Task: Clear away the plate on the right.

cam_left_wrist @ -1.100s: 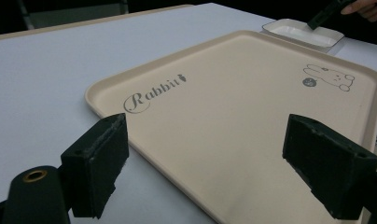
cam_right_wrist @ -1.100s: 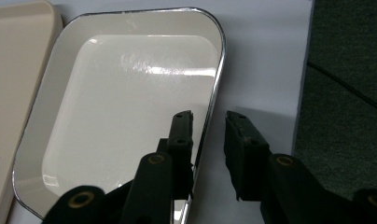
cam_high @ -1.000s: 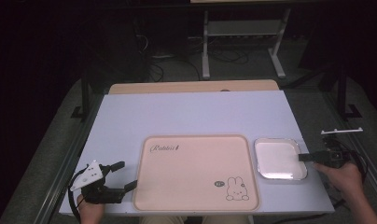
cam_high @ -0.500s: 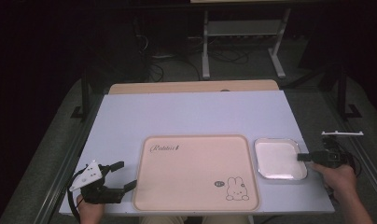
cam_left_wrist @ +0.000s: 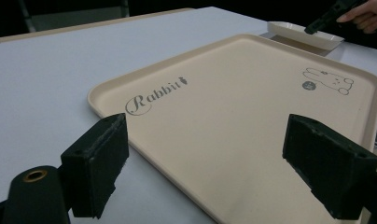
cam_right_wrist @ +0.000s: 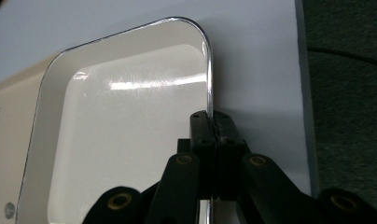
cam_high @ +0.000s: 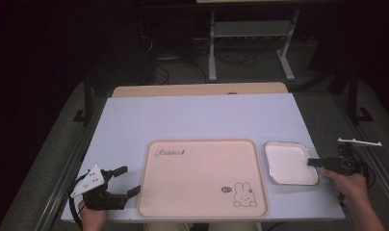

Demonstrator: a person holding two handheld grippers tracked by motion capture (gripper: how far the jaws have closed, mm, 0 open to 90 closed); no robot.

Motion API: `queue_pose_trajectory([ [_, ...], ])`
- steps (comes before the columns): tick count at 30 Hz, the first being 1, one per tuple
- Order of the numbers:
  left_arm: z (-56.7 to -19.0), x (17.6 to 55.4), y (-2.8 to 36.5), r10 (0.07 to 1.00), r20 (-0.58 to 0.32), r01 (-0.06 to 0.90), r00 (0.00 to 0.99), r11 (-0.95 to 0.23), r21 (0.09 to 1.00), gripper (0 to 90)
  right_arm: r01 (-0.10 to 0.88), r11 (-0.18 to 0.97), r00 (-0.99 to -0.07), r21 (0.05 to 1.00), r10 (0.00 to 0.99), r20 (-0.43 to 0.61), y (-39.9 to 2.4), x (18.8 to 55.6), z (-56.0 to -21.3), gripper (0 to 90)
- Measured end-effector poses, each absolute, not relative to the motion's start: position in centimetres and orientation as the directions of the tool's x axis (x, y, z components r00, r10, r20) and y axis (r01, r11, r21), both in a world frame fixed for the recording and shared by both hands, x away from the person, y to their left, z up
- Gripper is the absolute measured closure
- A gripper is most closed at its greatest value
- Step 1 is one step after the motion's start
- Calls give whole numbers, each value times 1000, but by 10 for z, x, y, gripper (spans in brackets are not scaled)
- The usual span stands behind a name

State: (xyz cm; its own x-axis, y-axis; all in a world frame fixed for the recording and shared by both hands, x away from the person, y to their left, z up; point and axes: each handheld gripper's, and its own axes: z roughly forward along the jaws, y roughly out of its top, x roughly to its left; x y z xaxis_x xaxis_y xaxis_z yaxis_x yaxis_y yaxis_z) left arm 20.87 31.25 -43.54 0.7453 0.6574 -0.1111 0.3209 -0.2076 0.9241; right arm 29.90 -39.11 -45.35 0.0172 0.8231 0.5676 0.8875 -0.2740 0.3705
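A small white dish with a shiny rim lies on the table just right of a beige rabbit tray. My right gripper reaches in from the right. Its jaws have just been closing and are now shut on the dish's right rim, which runs between the pads at my right gripper. My left gripper rests at the tray's front left corner, open. In the left gripper view its wide-apart jaws frame the tray, with the dish and the right gripper far off.
The white tabletop stretches bare behind the tray. Its right edge lies close beside the dish, with dark floor beyond. A metal stand and cables sit on the floor behind the table.
The right hand has shifted slightly at the dish's right rim. The dish, the tray and the left gripper have kept their places.
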Motion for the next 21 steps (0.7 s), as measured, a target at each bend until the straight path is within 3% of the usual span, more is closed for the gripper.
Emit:
queue_pose_trajectory([
  [11, -435, 208, 314, 659, -114, 321, 743, -201, 926, 140, 858, -343, 8, 383, 753, 658, -394, 289, -448, 886],
  [21, -435, 208, 315, 661, -117, 319, 741, -193, 928, 140, 851, -352, -6, 389, 735, 678, -389, 287, -443, 885],
])
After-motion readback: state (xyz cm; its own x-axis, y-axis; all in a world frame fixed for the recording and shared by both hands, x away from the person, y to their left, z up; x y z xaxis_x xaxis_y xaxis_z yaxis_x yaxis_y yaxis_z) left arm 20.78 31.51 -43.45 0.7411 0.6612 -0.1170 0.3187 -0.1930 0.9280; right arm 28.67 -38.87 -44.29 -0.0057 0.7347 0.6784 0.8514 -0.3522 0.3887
